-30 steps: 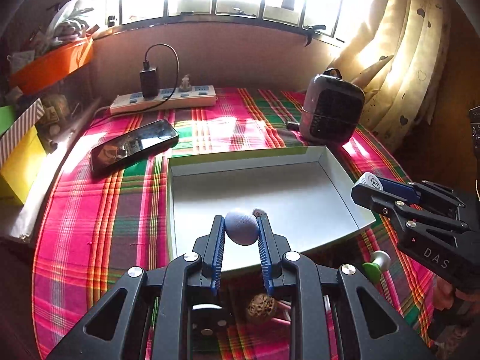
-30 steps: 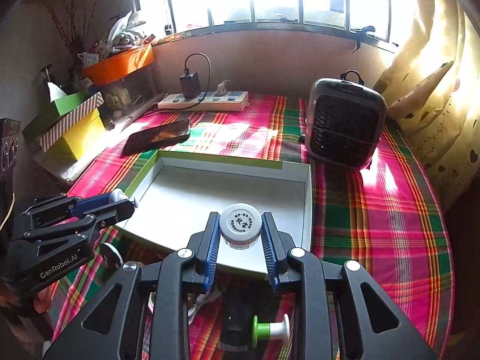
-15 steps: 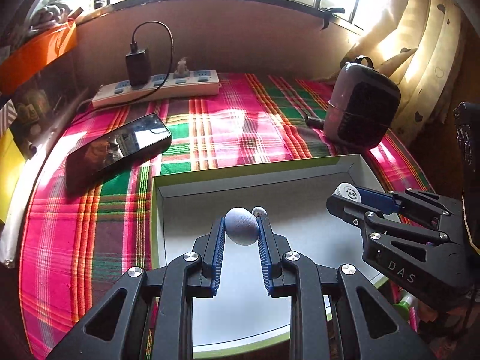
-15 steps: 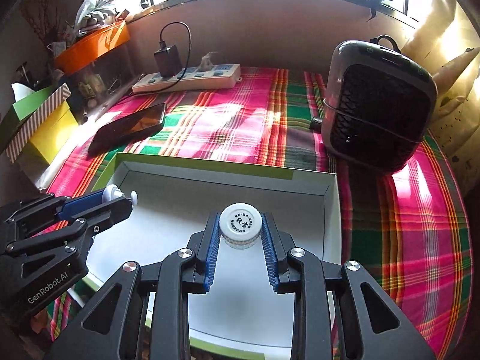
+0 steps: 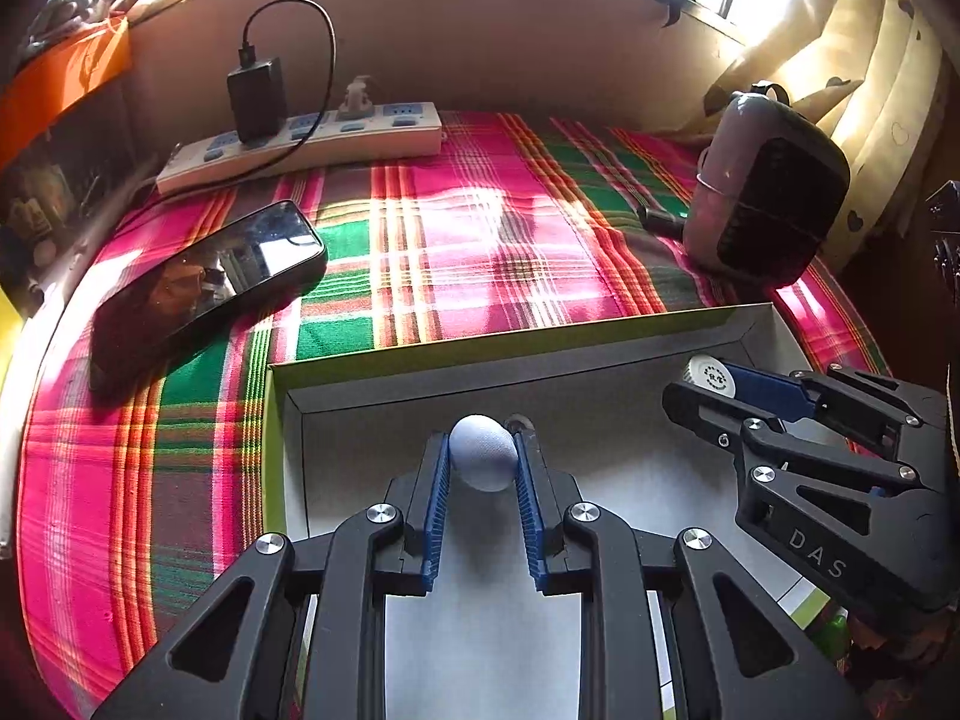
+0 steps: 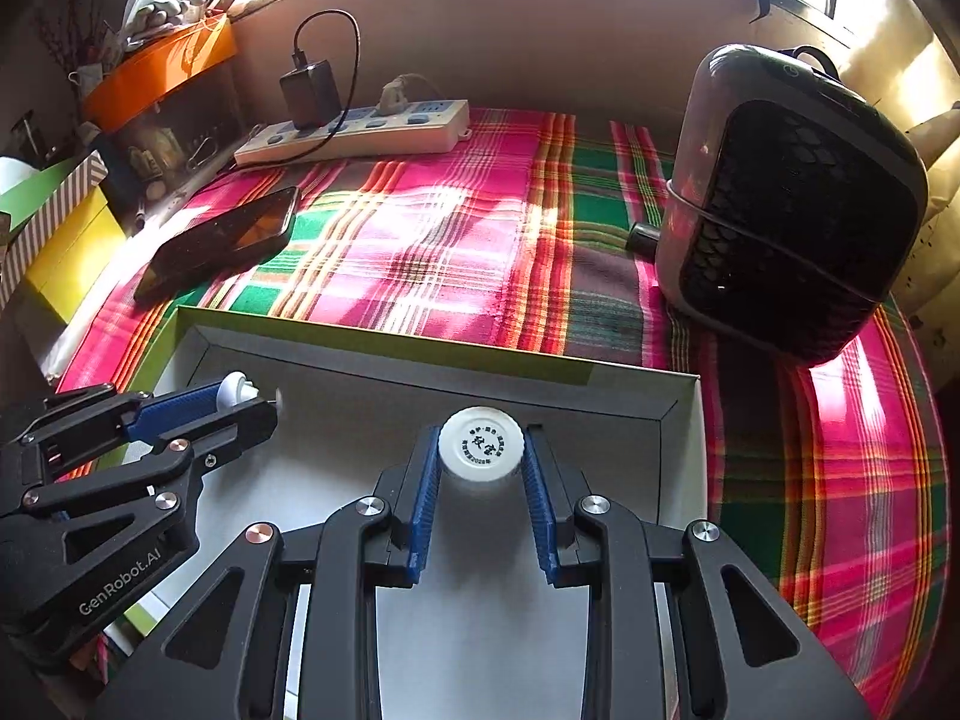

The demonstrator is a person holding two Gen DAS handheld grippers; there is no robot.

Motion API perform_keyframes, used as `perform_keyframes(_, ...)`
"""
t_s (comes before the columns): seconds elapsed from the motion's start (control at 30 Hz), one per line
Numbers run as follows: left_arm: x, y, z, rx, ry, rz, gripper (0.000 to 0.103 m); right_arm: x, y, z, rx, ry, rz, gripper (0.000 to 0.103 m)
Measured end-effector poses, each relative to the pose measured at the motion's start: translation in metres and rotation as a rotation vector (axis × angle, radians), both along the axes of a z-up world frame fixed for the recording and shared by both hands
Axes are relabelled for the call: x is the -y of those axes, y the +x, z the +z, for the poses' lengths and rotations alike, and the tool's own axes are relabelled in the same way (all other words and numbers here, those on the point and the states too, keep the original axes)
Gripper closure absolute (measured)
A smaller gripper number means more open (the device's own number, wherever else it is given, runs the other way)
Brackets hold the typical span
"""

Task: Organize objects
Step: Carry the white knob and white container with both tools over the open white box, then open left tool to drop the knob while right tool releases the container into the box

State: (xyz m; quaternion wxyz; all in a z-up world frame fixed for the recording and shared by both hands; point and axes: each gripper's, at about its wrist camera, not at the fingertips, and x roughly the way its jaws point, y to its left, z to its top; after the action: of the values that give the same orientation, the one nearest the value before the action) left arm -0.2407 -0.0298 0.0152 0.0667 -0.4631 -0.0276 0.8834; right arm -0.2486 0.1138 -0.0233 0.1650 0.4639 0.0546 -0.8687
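Over the white box [image 5: 600, 378] near the tabletop's front edge: left gripper [image 5: 483, 459] pinching a pale ball [image 5: 483, 461] hiding a small knob, right gripper [image 6: 480, 456] pinching a white-capped bottle [image 6: 480, 447], body unseen.

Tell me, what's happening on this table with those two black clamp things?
A person is tidying small items into a shallow white box on the plaid cloth. The left gripper pinches a small bluish ball, the right gripper a white-capped bottle. Both hang over the box, nothing released. A phone, power strip and small heater sit behind.
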Motion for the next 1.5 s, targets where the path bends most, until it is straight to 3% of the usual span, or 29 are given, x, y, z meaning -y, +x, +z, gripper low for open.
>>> perform_keyframes(0.53, -0.001, -0.005, -0.003, 0.009, -0.014, -0.004, 0.083, 0.004, -0.005, -0.003, 0.017, 0.011, -0.008, 0.074)
perform_keyframes(0.73, -0.004, -0.005, -0.003, 0.013, -0.02, -0.026, 0.075, 0.003, -0.005, -0.003, 0.018, 0.01, -0.015, 0.074)
perform_keyframes(0.9, -0.009, -0.005, -0.003, 0.016, -0.025, -0.039, 0.068, 0.003, -0.004, -0.003, 0.02, 0.012, -0.014, 0.061)
perform_keyframes(1.1, -0.012, -0.001, -0.001, 0.016, -0.024, -0.047, 0.062, 0.002, 0.0, -0.001, 0.014, 0.014, -0.018, 0.058)
perform_keyframes(1.5, -0.005, 0.029, 0.021, -0.042, -0.002, -0.027, 0.061, -0.011, 0.029, 0.02, -0.039, -0.017, -0.048, 0.055)
